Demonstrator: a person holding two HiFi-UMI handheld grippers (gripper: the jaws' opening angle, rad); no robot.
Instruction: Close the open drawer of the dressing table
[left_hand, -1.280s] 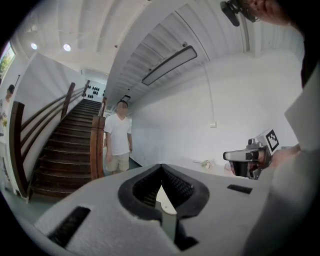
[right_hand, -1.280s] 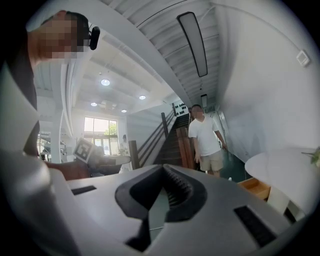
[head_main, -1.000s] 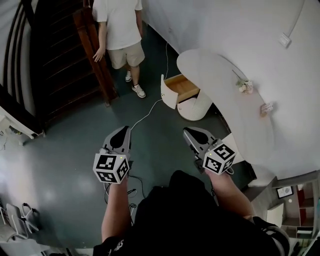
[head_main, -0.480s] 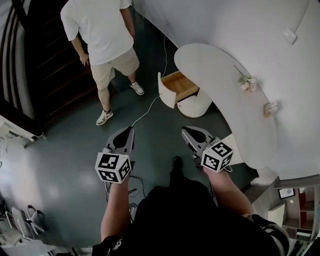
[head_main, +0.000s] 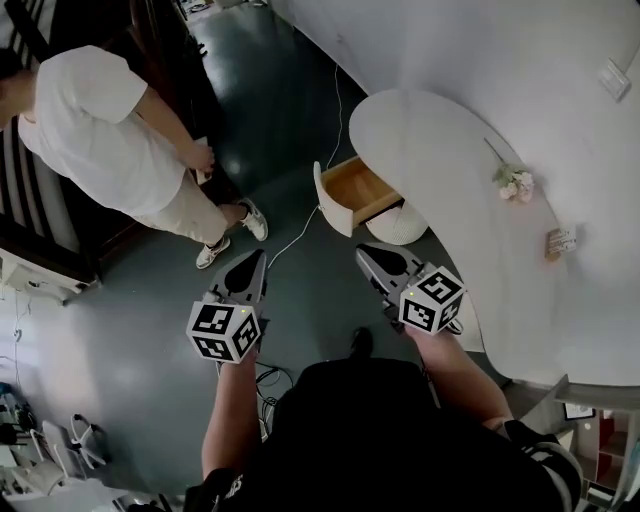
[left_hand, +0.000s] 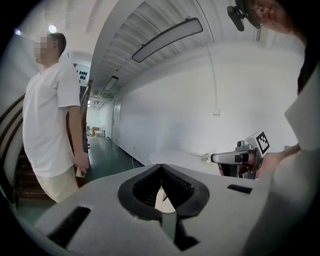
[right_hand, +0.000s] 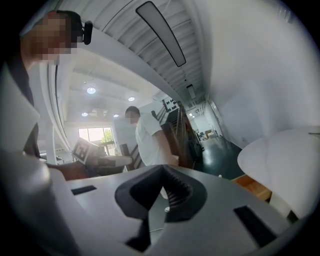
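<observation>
The drawer (head_main: 362, 188) stands pulled out from the left end of the white bench (head_main: 440, 150). Its wooden inside shows and its white front faces the dark floor (head_main: 130, 330). Both tools are held out ahead of the wearer, short of the drawer and touching nothing. The left tool (head_main: 256, 262) is clenched, its tips meeting with nothing between them. The right tool (head_main: 366, 254) is clenched and empty too, and it is the nearer one to the drawer, just below the drawer's front in the head view. A white cable (head_main: 295, 228) trails over the floor between the tools, up toward the drawer. A sprig of flowers (head_main: 513, 182) lies on the bench. A person (head_main: 95, 145) in a white shirt stands off to the left, well apart from the drawer.
</observation>
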